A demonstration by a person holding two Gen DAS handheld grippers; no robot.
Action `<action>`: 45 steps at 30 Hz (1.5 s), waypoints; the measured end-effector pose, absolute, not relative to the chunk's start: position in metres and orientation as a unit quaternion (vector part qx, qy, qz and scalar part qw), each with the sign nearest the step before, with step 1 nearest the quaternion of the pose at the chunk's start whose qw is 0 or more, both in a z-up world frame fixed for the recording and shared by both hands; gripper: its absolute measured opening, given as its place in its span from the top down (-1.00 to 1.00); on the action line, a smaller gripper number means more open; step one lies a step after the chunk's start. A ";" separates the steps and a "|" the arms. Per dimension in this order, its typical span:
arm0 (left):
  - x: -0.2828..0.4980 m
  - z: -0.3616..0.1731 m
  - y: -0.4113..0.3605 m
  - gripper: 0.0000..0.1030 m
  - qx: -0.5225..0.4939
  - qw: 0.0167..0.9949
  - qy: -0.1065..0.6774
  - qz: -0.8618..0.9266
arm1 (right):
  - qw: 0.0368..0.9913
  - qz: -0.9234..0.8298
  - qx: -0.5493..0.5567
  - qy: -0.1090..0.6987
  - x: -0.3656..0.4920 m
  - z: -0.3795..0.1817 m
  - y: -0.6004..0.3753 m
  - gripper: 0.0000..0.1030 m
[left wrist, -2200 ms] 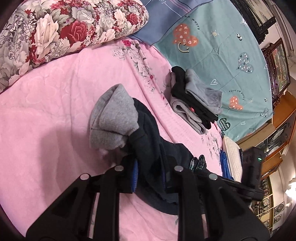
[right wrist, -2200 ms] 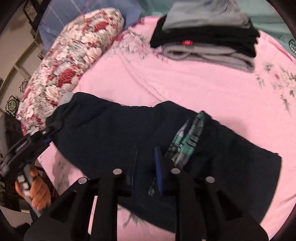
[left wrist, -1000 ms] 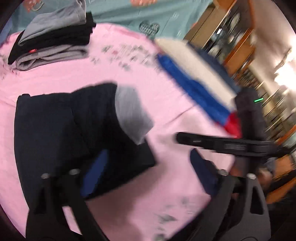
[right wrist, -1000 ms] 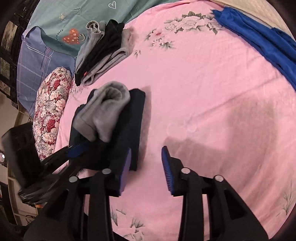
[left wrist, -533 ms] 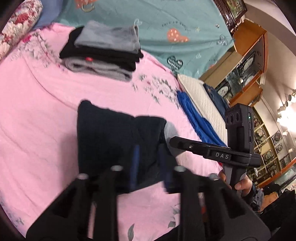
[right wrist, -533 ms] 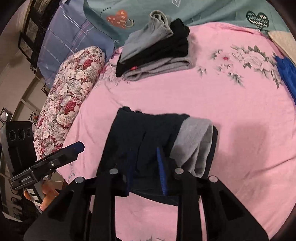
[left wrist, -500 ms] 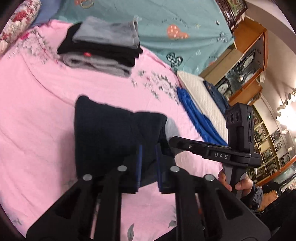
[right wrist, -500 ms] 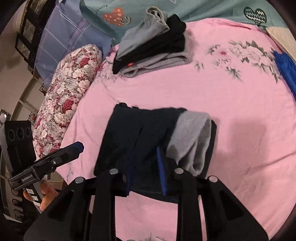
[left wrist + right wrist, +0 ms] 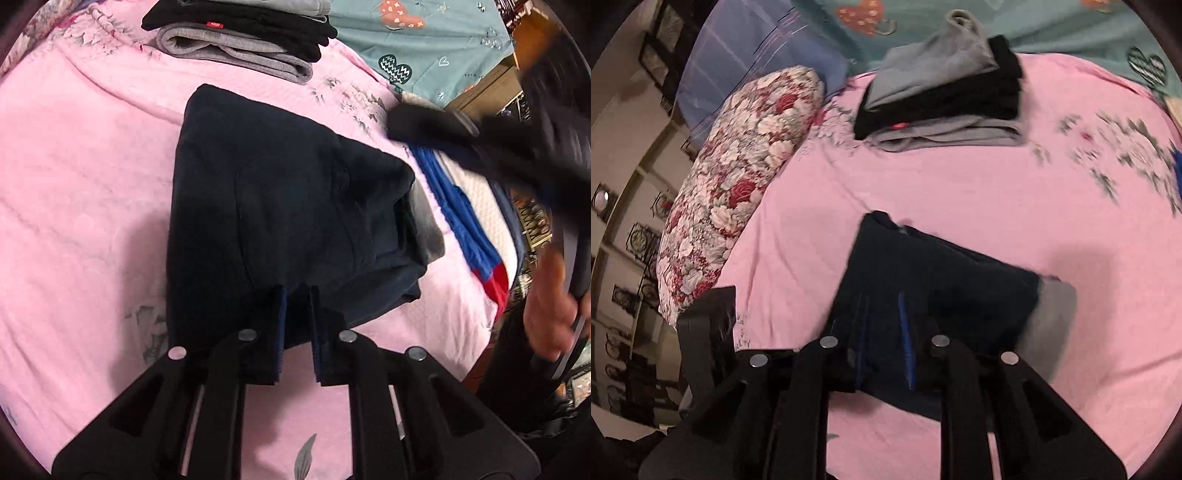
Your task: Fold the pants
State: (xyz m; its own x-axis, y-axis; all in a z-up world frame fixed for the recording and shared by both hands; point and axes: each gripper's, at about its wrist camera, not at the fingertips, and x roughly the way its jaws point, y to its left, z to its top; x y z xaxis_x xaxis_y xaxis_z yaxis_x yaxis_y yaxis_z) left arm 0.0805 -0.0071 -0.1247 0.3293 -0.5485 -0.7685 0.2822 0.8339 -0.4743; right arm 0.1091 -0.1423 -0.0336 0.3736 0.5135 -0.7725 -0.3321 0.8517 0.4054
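The dark navy pants [image 9: 280,206] lie folded into a compact block on the pink bedspread [image 9: 74,177], with a grey lining edge [image 9: 428,225] showing at the right side. My left gripper [image 9: 295,325] is shut on the near edge of the folded pants. In the right wrist view the same pants [image 9: 934,295] sit just ahead, grey lining [image 9: 1052,317] at the right. My right gripper [image 9: 882,343] is shut on the near edge of the pants. The right gripper's body [image 9: 480,136] appears blurred in the left wrist view.
A stack of folded grey and black pants [image 9: 240,33] [image 9: 942,88] lies at the far side of the bed. A floral pillow [image 9: 738,177] lies at the left. Blue and red cloth [image 9: 465,229] lies at the bed's right edge, by wooden furniture.
Both grippers have moved closer over the folded pants. The grey lining now shows less, tucked at the right side. The stack of folded clothes looks nearer in both views.
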 end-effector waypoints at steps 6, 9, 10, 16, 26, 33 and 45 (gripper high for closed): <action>0.076 -0.123 -0.008 0.77 -0.106 0.814 0.519 -0.240 | 0.780 0.243 0.015 0.577 0.179 -0.083 -0.068 0.64; 0.078 -0.125 -0.007 0.77 -0.098 0.818 0.519 -0.226 | 0.764 0.215 0.010 0.608 0.194 -0.116 -0.061 0.68; 0.079 -0.126 -0.006 0.77 -0.099 0.817 0.521 -0.227 | 0.763 0.215 0.023 0.609 0.198 -0.122 -0.061 0.69; 0.079 -0.121 0.000 0.73 -0.107 0.813 0.519 -0.241 | 0.763 0.225 0.049 0.604 0.186 -0.092 -0.070 0.31; 0.046 -0.078 0.096 -0.41 -0.155 0.860 0.461 -0.157 | 0.880 0.103 0.094 0.453 0.067 -0.014 -0.236 -0.90; 0.099 -0.121 0.081 -0.44 -0.190 0.804 0.534 -0.179 | 0.828 0.085 0.253 0.492 0.008 -0.089 -0.312 -0.90; 0.148 -0.148 0.035 -0.73 -0.226 0.746 0.570 -0.261 | 0.798 0.165 0.260 0.519 0.025 -0.102 -0.271 -0.90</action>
State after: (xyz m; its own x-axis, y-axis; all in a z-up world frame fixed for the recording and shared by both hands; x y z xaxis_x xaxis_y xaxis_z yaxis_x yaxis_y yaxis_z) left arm 0.1479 0.0353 -0.1482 0.2135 -0.6462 -0.7326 0.1319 0.7621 -0.6338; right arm 0.0250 -0.2714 -0.1016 0.4070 0.5327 -0.7420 0.0063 0.8107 0.5855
